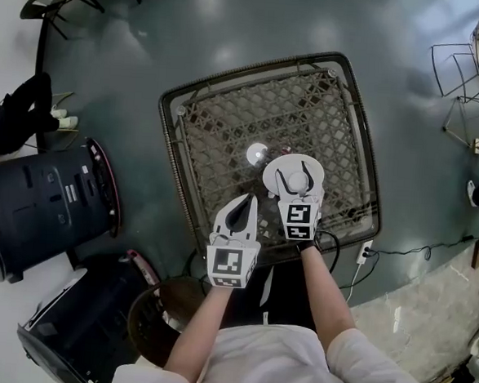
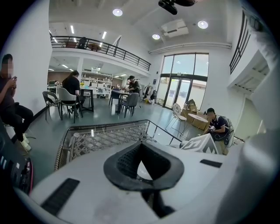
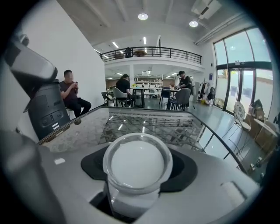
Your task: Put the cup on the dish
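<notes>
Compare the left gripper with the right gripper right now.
The left gripper has its fingers together; the right gripper has them spread. The left is empty; the right has the cup between its fingers. The left hangs over the table beside the dish; the right is over the dish. Both are white with a marker cube.

A glossy grey floor (image 1: 151, 49) spreads round the glass-topped counter (image 1: 228, 120), woven lattice beneath, that lies under the right gripper (image 1: 293, 182). Left of the left gripper (image 1: 249, 202) stand two black cases (image 1: 42, 205); far right of the right gripper, a wire chair (image 1: 460, 71). Ahead of both: a white wall (image 3: 65, 39), a railed mezzanine (image 3: 148, 52), tall windows (image 2: 183, 81), recessed ceiling lights (image 3: 142, 16), and people (image 3: 124, 84) seated at dark tables (image 3: 139, 91).
</notes>
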Motion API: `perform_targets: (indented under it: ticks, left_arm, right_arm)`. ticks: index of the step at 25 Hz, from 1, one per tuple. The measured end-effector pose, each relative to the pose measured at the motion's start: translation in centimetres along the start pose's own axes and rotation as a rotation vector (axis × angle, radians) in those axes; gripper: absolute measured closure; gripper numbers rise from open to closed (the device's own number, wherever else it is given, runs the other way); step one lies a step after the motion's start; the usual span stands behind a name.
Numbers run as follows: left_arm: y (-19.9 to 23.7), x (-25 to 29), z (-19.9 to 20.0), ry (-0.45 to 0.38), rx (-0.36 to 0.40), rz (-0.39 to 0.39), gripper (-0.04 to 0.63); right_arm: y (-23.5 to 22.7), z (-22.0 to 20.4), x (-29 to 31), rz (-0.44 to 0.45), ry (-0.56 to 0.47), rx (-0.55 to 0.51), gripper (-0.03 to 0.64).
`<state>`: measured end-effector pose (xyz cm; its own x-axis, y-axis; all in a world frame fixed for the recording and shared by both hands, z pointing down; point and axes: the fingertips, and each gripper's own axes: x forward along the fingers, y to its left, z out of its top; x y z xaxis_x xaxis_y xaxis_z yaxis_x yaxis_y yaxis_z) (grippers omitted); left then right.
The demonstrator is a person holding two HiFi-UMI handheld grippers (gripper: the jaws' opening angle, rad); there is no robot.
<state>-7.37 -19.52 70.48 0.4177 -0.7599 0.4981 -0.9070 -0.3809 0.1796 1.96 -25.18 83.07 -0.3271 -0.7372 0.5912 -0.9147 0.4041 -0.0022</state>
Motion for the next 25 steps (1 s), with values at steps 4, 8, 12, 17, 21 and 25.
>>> perform_targets:
  ticks: [4,8,12,17,21,25]
  left_arm:
    - [0.2,-0.2,0.3,-0.009,-0.005,0.024,0.592]
    - [0.3,-0.1,1.9,-0.043,0.005,0.035,0.592]
    - [-0.4,-2.4,3.7,-0.060,-0.023,0.054,0.592]
    - [-1.0,-4.6,8.1,-0.160,-0.029,0.048,0.592]
    - [-2.3,-7.3,11.0,-0.229,0.003,0.028,0.592]
    - [-3.1,-9.8,13.0,-0.287,0.031,0.019,0.592]
  right_arm:
    - [-0.5,0.7,-0.8,0.024,0.008,-0.025,0.256]
    - [-1.4,3.2,-2.5,0.036,-0.047,-0.044,0.241]
    - [-1.1,4.8,-7.1,0.029,-0.077,-0.015,0.247]
    - [-1.3,10.5,-11.6,0.006,-0.205,0.038,0.278]
    - [-1.1,14.2,-15.7,-0.023,-0.313,0.032,0.335]
    - [0.1,17.8,-19.5,-0.031,-0.409,0.014,0.401]
